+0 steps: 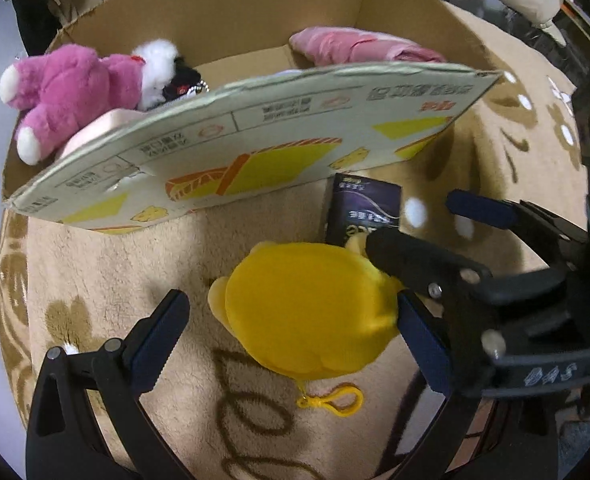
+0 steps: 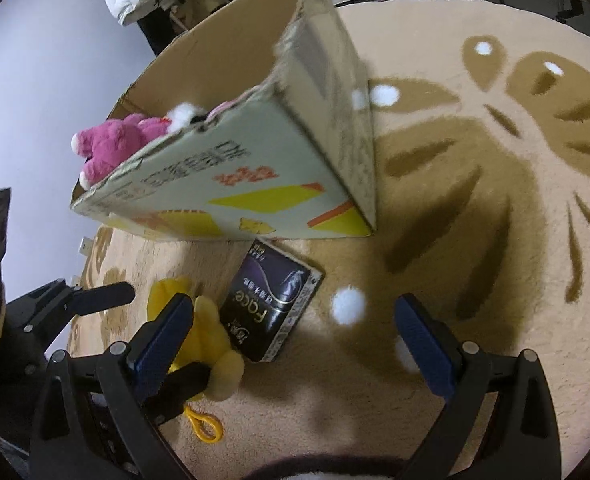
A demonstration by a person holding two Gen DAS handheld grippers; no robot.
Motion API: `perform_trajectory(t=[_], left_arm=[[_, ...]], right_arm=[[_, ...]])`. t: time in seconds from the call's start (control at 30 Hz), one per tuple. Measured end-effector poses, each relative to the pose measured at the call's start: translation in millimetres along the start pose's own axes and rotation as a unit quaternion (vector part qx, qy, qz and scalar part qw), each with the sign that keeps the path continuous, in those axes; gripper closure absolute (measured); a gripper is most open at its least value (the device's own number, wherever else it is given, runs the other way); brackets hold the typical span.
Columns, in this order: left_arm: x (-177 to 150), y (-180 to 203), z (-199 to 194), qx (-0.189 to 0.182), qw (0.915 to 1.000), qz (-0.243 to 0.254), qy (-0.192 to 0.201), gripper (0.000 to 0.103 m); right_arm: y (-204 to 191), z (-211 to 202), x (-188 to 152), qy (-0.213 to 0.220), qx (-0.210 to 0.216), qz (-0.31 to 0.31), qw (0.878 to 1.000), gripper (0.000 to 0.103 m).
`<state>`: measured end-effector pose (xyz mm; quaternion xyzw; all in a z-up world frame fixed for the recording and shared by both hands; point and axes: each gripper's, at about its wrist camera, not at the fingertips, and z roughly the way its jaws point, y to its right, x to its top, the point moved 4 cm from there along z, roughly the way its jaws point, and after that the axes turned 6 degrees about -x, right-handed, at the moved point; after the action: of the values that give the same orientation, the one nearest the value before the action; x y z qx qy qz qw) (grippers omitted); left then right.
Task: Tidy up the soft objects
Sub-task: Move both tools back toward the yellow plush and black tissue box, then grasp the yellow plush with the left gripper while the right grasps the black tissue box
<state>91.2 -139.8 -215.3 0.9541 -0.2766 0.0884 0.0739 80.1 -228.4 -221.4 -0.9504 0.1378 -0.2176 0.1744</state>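
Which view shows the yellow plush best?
The left wrist view: the yellow plush lies nearly whole between the open left hand-held gripper fingers, keyring visible. In the right wrist view the gripper fingers cover much of it.

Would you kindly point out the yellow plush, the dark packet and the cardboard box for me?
Yellow plush (image 1: 311,308): left wrist view, middle of its round body.
Dark packet (image 2: 269,306): right wrist view, centre of its printed face.
Cardboard box (image 1: 255,148): left wrist view, printed outer front wall.
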Motion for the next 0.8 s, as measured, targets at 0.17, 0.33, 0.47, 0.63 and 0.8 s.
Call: perform_trajectory(t=[0.17, 0.33, 0.47, 0.63, 0.8], left_arm=[[4.6, -2.6, 4.8, -0.006, 0.9999, -0.007, -0.005, 0.002], [6.5, -11.4, 13.1, -0.033, 0.9986, -0.035, -0.020, 0.001], [8.1, -19.2, 16.7, -0.036, 0.9980, -0.050, -0.018, 0.001], [14.0, -29.3, 11.0, -0.038, 0.9981, -0.047, -0.012, 0.013], [17.6, -39.4, 14.0, -0.066, 0.9948, -0.074, -0.025, 0.023]], right_arm=[[-1.2, 5.6, -0.7, -0.005, 0.003, 0.005, 1.000, 0.000], [-0.6, 10.3, 2.7, -0.006, 0.011, 0.013, 1.000, 0.000], [-3.1, 15.1, 5.1, -0.009, 0.011, 0.010, 1.000, 0.000], [-3.6, 18.9, 8.9, -0.007, 0.016, 0.016, 1.000, 0.000], [-0.8, 19.2, 11.5, -0.007, 0.018, 0.026, 0.999, 0.006]])
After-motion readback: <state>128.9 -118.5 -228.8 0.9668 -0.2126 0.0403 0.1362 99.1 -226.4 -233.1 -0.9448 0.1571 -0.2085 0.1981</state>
